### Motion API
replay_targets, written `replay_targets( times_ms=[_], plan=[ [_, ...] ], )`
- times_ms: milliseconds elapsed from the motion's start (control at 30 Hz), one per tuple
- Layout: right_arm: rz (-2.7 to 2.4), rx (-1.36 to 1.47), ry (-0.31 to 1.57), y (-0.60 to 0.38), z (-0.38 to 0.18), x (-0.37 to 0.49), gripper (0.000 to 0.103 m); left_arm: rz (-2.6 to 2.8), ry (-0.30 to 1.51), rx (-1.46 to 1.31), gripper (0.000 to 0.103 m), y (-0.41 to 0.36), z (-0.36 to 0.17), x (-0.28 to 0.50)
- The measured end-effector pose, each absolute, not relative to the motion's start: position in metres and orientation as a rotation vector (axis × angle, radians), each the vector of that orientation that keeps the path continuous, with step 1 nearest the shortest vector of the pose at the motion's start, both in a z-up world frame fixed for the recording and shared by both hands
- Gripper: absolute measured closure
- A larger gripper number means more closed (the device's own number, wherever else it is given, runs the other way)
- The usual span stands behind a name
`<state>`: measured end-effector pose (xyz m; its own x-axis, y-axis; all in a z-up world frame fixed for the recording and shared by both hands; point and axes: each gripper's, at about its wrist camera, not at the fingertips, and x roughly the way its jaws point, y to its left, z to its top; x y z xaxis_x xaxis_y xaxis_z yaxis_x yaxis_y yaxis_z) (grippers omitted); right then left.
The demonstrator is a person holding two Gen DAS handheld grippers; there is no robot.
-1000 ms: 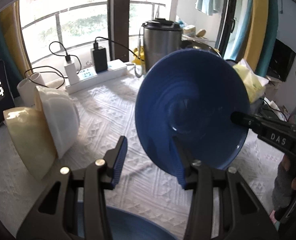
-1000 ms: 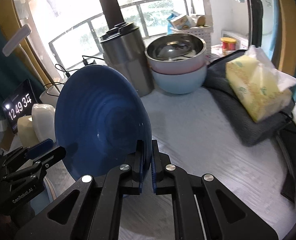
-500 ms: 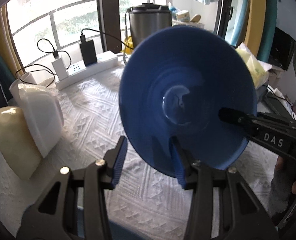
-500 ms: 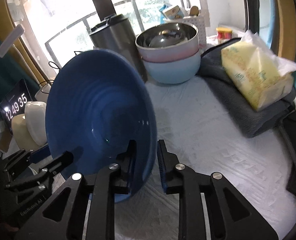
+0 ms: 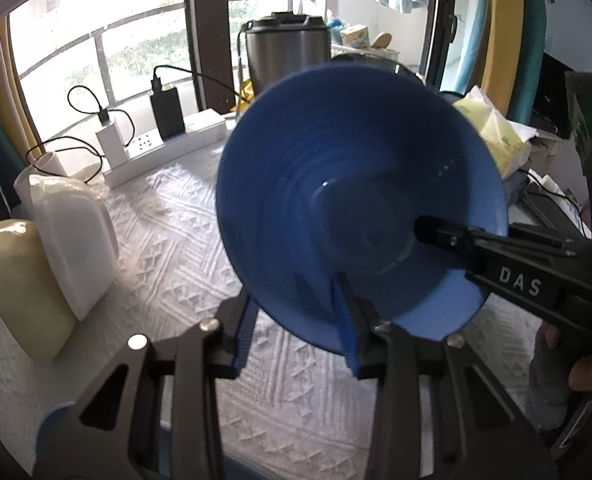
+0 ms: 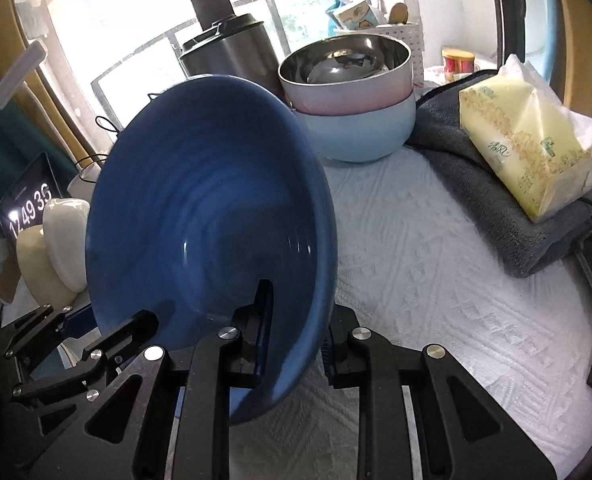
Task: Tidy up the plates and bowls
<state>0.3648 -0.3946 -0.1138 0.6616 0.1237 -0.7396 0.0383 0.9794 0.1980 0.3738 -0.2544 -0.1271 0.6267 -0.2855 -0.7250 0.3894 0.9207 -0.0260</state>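
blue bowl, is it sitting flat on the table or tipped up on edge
Tipped up on edge. The blue bowl stands off the white cloth, its empty inside facing the cameras, with its lower rim between both grippers' fingers.

Deep blue ribbed ceramic bowl (image 5: 359,200) tipped on edge above the white textured worktop (image 6: 435,280), with other bowls around it.

The glossy bowl stands nearly upright, its hollow with concentric ridges facing the cameras, its lower rim between tool fingers. At the left, a cream bowl (image 5: 20,284) and a white bowl (image 5: 72,252) lean on their sides, touching, one behind the other. At the back, a steel-lined pink bowl (image 6: 347,76) sits nested in a pale blue bowl (image 6: 359,132), both upright.
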Motion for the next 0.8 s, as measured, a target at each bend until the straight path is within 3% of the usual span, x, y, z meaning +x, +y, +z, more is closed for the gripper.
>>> replay_targets(
  times_ms=[800],
  plan=[
    [0.039, 0.181, 0.807, -0.371, -0.076, 0.327, 0.08, -0.409, 0.75, 0.075, 0.066, -0.22, -0.1, 0.329]
  ],
)
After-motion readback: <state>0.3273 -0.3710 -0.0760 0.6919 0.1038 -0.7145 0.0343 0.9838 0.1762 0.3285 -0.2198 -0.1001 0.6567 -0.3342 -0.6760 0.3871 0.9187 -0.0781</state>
